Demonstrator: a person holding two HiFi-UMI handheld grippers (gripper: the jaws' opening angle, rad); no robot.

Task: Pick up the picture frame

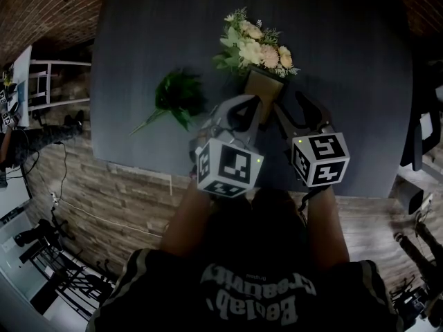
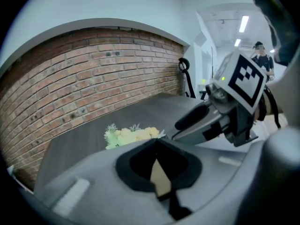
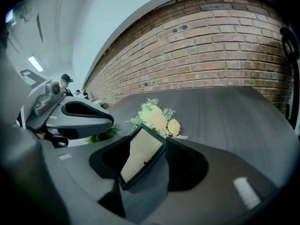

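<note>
Right gripper [image 1: 291, 102] [image 3: 149, 135]: its jaws are standing wide apart. The picture frame [image 3: 140, 158] is rising in the gap between the black pads. A dark space is showing on the frame's left side, and no pad is visibly pressing on it.

Left gripper [image 1: 239, 101] [image 2: 156, 142]: its jaws are meeting at the tips and gripping nothing. Only a hollow is remaining between the pads, and a tan sliver of the frame [image 2: 161, 177] is showing through it.

Head view only: both marker cubes are sitting side by side above the person's forearms. A green plant [image 1: 178, 95] is lying on the table [image 1: 346, 81], left of the grippers.

Gripper views only: a brick wall [image 2: 93, 69] is running behind the table. Each gripper is appearing in the other's view.

Frame's look: a dark, thin border is surrounding a plain tan face. It is tilting, with one corner pointing up.

Frame's place: it [image 1: 263, 85] is standing on the table just in front of the pale flower bouquet [image 1: 256, 45], ahead of the grippers' tips and nearer the right pair.
</note>
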